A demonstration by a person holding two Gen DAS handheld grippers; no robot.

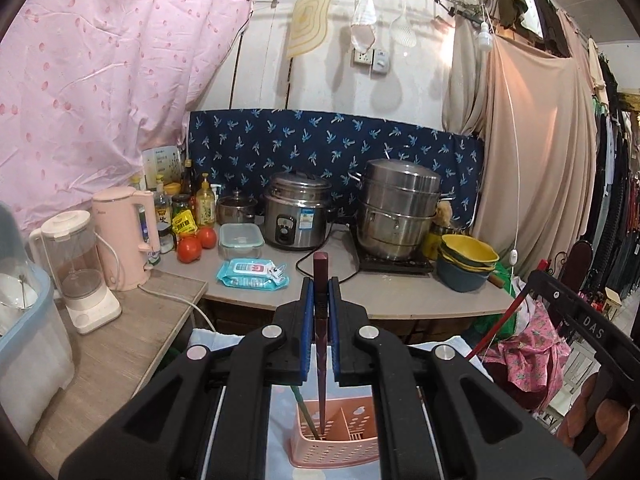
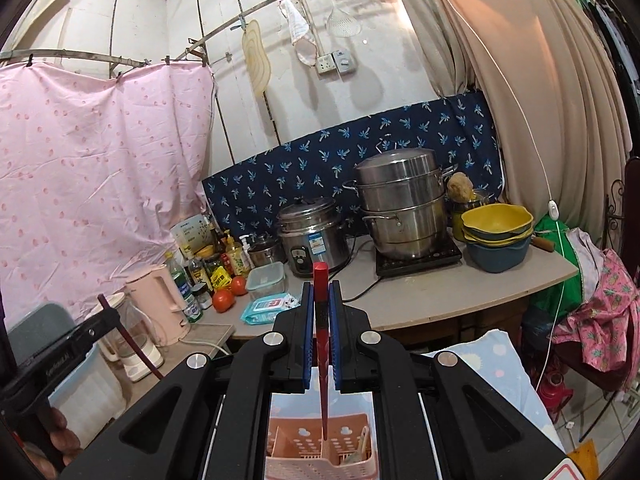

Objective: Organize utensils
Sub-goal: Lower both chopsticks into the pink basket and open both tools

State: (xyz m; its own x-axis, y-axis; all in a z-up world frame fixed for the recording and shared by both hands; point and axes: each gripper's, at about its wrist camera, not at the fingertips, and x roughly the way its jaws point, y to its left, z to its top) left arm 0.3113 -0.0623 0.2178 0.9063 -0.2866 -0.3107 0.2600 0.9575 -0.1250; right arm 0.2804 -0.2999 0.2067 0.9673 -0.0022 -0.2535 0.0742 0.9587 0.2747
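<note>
Dark-red chopstick (image 1: 321, 304) clamped upright between left tongs (image 1: 321, 300).

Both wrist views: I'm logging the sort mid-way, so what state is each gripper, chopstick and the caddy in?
Left gripper: shut on dark maroon chopstick.
Dark maroon chopstick: upright, tip hanging over the caddy.
Right gripper: shut on red chopstick.
Red chopstick: upright, tip above the caddy divider.
Pink utensil caddy: upright, already holding utensils.
</note>
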